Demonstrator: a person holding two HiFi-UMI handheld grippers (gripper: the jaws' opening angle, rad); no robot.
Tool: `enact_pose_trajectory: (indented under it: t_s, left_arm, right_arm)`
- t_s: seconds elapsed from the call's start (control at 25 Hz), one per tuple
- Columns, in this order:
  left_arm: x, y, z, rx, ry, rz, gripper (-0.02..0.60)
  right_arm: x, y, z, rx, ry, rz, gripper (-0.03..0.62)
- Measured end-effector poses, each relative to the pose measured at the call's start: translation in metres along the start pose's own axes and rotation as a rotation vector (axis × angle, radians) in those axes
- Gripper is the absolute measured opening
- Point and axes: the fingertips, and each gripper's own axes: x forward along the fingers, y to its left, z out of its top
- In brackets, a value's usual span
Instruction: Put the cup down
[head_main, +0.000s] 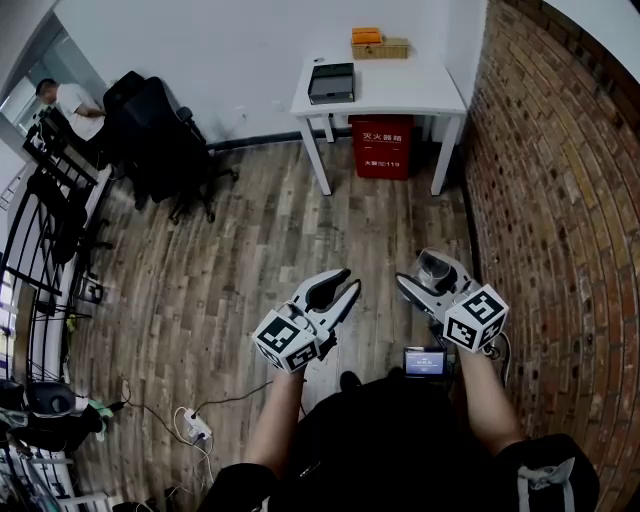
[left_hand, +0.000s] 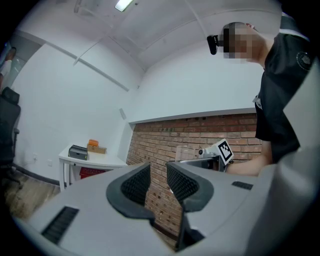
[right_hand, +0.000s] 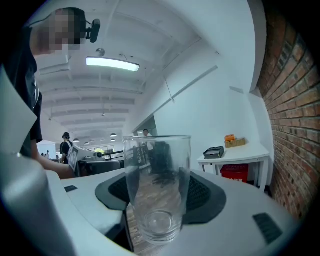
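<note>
A clear, empty glass cup (right_hand: 158, 200) stands upright between the dark ribbed pads of my right gripper (right_hand: 159, 180), which is shut on it. In the head view the cup (head_main: 436, 268) and right gripper (head_main: 428, 277) hang over the wooden floor, near the brick wall. My left gripper (head_main: 348, 283) is held beside them at the left, its jaws a small way apart with nothing between. The left gripper (left_hand: 158, 182) points toward the brick wall, with the right gripper (left_hand: 210, 159) and its cup (left_hand: 187, 152) in the distance. The white table (head_main: 400, 92) stands far ahead.
On the white table lie a black box (head_main: 331, 82) and a wicker tray with an orange item (head_main: 378, 45). A red box (head_main: 381, 146) sits under it. A black office chair (head_main: 160, 140) and racks (head_main: 50, 220) stand at the left. The brick wall (head_main: 560, 200) runs along the right.
</note>
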Motion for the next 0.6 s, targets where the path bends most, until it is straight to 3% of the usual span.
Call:
enact_pose_trajectory:
  t_s: [0.6]
  left_arm:
    - [0.016, -0.007, -0.003, 0.012, 0.009, 0.002, 0.095]
  right_arm:
    - [-0.011, -0.016, -0.001, 0.012, -0.004, 0.005, 0.282]
